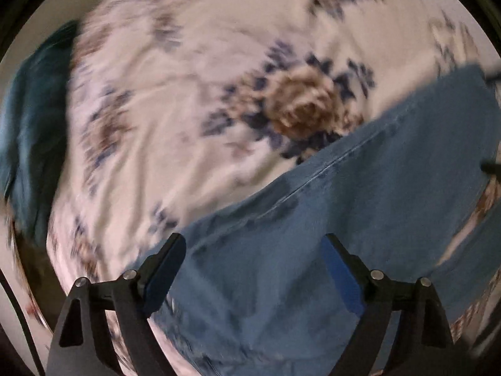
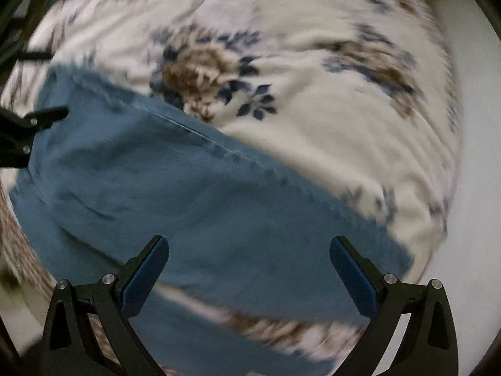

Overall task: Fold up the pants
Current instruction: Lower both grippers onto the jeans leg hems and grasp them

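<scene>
The pants, blue denim, lie spread on a bed covered by a flowered bedspread, their long seamed edge running just beside the big brown rose print. Both views are smeared by motion, so fine detail is uncertain.

The left claw stands wide with nothing between its blue pads, hanging above the denim on the near side of the rose. The right claw is likewise spread wide and empty, over the pants where one leg ends near the bedspread's edge; in its view the left claw shows at the far end of the denim.

The risks, as I judge them:
- A claw closing while this blurred could pinch the soft bedspread along with the denim, dragging both.
- Grabbing only the top layer would let the lower leg stay behind and leave a crooked fold.
- A dark teal cloth lies well apart beyond the rose and should not interfere.
</scene>
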